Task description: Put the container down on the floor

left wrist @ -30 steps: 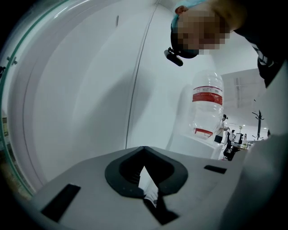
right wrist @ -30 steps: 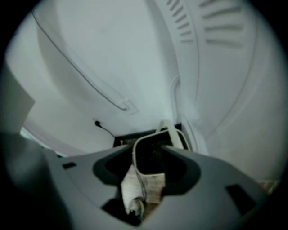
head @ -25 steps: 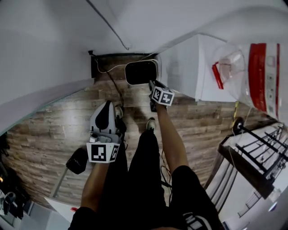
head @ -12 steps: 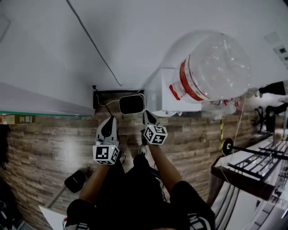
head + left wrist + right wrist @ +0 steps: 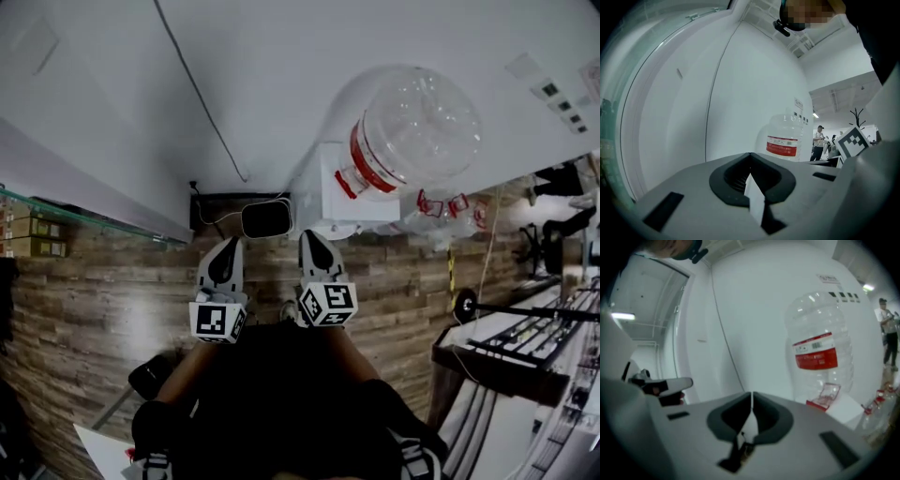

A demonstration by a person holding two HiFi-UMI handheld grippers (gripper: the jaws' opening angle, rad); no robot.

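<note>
The container [image 5: 266,219], dark with a pale rim, stands on the wooden floor [image 5: 112,291] against the white wall, with no gripper on it. My left gripper [image 5: 223,246] and right gripper [image 5: 314,239] are side by side close to my body, both short of the container and pointing toward it. In the left gripper view the left gripper [image 5: 750,157] has its jaws together with nothing between them. The right gripper [image 5: 752,397] is shut and empty too. Neither gripper view shows the container.
A large clear water jug [image 5: 412,127] with a red label sits on a white cabinet [image 5: 323,192] right of the container. A black rack [image 5: 506,347] and a wheel [image 5: 464,305] are at the right. A dark object [image 5: 150,375] lies on the floor at the left. A cable [image 5: 202,103] runs down the wall.
My right gripper has drawn back from the container toward my body. The left gripper has come up level beside it. The head view has tilted up toward the wall.
</note>
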